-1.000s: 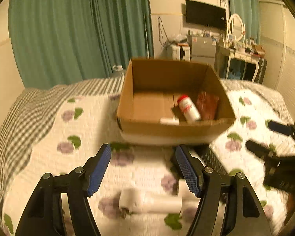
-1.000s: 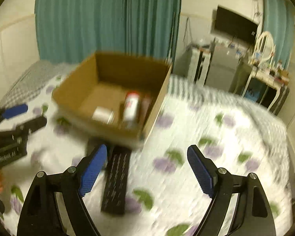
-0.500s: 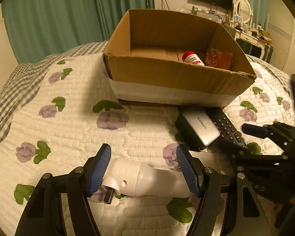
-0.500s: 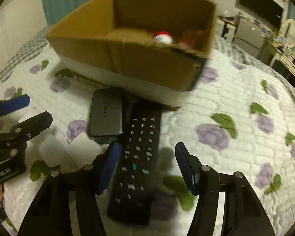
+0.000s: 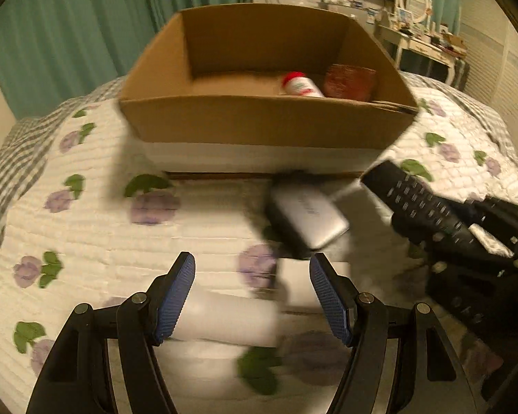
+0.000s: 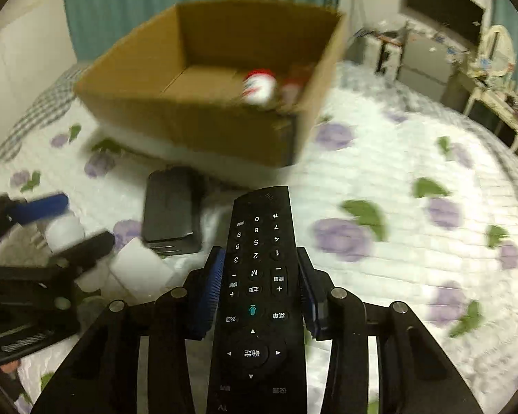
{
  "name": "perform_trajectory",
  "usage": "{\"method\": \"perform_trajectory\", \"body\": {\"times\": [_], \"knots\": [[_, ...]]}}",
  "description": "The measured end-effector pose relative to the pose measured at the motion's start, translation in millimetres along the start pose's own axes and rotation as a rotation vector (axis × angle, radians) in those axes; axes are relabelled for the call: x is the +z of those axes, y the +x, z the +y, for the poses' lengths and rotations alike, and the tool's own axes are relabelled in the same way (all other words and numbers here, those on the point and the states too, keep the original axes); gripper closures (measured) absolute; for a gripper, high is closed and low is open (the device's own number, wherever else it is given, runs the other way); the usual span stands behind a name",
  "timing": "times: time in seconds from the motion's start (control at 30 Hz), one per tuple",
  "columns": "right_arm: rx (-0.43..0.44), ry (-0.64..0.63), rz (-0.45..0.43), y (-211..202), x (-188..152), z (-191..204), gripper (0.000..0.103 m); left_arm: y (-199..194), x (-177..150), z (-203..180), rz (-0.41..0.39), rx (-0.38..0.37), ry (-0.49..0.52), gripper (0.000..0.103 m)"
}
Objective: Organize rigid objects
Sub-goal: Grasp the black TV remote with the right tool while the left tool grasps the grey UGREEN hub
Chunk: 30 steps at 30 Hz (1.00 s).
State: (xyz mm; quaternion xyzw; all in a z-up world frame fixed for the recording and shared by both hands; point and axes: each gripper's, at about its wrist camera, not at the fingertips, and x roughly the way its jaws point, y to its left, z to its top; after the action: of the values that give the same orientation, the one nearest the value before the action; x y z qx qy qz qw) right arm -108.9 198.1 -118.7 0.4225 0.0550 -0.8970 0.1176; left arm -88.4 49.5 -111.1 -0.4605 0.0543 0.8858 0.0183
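Quilted white bedding with purple flowers and green leaves covers the bed, a grey check blanket at its far edge. Teal curtains hang behind; a dark screen and a cluttered white table stand by the far wall. A cardboard box sits on the bed holding a red-capped bottle. Just before it lies a grey charger. The right gripper is closing its jaws on a black remote between its pads. The left gripper stands apart around a white cylinder, not pressing it.
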Motion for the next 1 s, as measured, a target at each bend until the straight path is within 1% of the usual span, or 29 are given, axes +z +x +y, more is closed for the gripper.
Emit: {"method": "perform_trajectory", "body": {"times": [0.07, 0.17, 0.27, 0.37, 0.43, 0.53, 0.63, 0.7, 0.73, 0.77, 0.93, 1.0], "knots": [[-0.013, 0.027, -0.021, -10.1, 1.0, -12.5, 0.063, 3.9, 3.9, -8.4, 0.013, -0.019, -0.002, 0.031], [-0.017, 0.05, -0.025, -9.8, 6.2, -18.9, 0.063, 13.6, 12.0, -21.6, 0.038, -0.041, -0.016, 0.031], [-0.006, 0.063, -0.024, -8.4, 8.0, -24.2, 0.063, 28.7, 20.4, -30.1, 0.074, -0.013, -0.029, 0.031], [-0.004, 0.07, -0.027, -5.4, 10.8, -24.6, 0.063, 45.8, 25.8, -28.3, 0.121, -0.025, -0.083, 0.031], [-0.009, 0.073, -0.025, -3.8, 12.1, -26.3, 0.063, 56.3, 28.8, -25.0, 0.139, -0.012, -0.125, 0.031], [-0.012, 0.076, -0.019, -0.2, 11.3, -25.2, 0.063, 66.8, 33.5, -21.2, 0.148, -0.006, -0.174, 0.031], [-0.014, 0.074, -0.012, 2.1, 10.3, -24.6, 0.063, 70.8, 35.9, -25.0, 0.138, 0.03, -0.163, 0.031], [-0.016, 0.072, -0.01, 2.4, 9.8, -24.3, 0.063, 69.7, 34.8, -27.7, 0.128, 0.025, -0.148, 0.034], [-0.016, 0.072, -0.009, 2.7, 9.8, -24.3, 0.063, 68.2, 33.9, -27.8, 0.122, 0.02, -0.146, 0.039], [-0.017, 0.071, -0.01, 2.5, 9.8, -24.2, 0.063, 65.6, 33.2, -27.4, 0.113, 0.004, -0.146, 0.046], [-0.031, 0.061, -0.014, 0.2, 8.3, -22.4, 0.063, 52.7, 26.2, -30.9, 0.096, -0.011, -0.107, 0.057], [-0.036, 0.059, -0.021, -3.5, 7.4, -21.4, 0.063, 43.3, 21.4, -31.6, 0.083, -0.023, -0.09, 0.059]]}}
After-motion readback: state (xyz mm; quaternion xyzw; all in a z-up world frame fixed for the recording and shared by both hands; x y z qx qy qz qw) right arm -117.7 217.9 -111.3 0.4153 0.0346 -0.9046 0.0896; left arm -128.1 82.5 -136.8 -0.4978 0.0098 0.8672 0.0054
